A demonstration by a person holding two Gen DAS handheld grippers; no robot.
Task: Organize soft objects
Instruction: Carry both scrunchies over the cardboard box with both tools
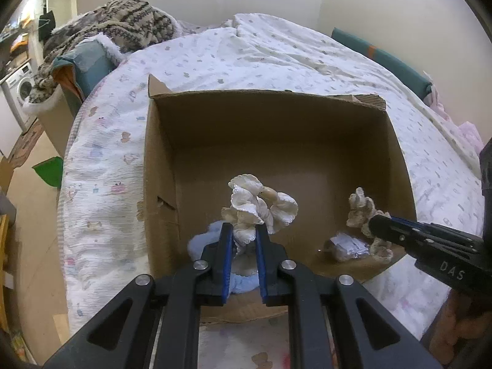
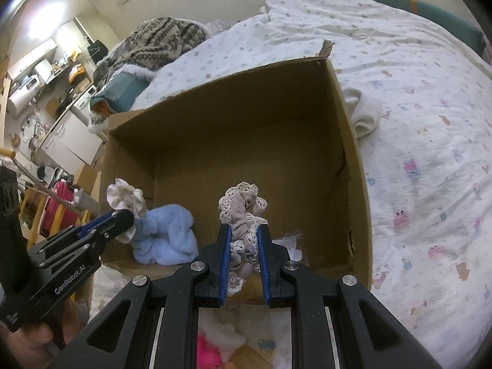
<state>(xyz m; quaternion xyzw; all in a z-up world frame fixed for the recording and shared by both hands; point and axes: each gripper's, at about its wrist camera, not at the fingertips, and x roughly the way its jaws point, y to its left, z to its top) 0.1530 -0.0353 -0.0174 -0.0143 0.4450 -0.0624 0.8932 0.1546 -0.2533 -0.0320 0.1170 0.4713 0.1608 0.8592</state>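
The left hand-held gripper point(image 1: 244, 235) pinches a frilly white scrunchie point(image 1: 259, 206); the right hand-held gripper point(image 2: 244, 236) clamps a beige lace-edged scrunchie point(image 2: 243, 212). Both hang over an open cardboard box point(image 1: 160, 166) on the bed point(image 1: 276, 52), a fluffy blue cloth point(image 2: 166, 233) inside.

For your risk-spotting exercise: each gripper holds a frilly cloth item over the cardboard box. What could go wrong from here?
1. The left gripper pinches only the lower end of the white frilly piece, so it may slip out early.
2. The crocheted piece might snag on the right gripper at release.
3. Both hang near the cardboard box's front edge and could land on the bed.
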